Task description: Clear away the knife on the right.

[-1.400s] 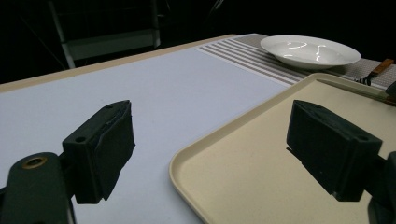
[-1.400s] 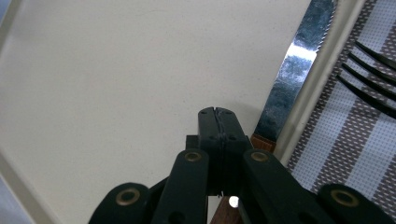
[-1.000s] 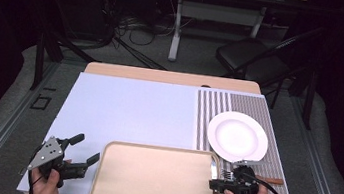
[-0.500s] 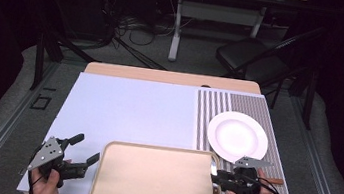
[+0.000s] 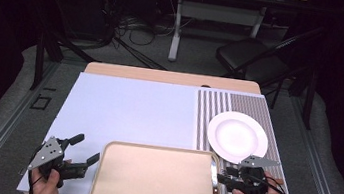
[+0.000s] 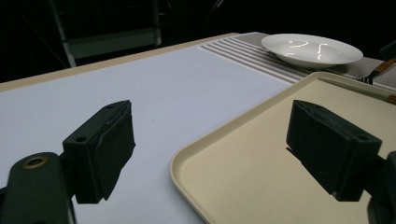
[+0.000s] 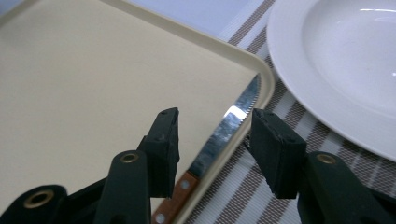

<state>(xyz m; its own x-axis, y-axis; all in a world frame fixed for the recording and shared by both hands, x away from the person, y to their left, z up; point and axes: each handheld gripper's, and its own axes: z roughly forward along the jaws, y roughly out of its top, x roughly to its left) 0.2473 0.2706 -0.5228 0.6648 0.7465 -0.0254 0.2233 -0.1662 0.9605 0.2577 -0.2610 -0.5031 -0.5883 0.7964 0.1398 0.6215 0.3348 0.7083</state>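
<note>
A dark room surrounds the pale blue table. The beige plastic tray sits nearest, the round white plate on its striped mat beyond. The steak knife lies along the tray's inside edge, apparently released: the right gripper has just been opening, jaws straddling it untouched. The left gripper gapes empty, straddling the tray's rim.

A white plate is set on a striped placemat; a black chair is seen beyond the table.

The table carries a beige tray and a striped placemat.
</note>
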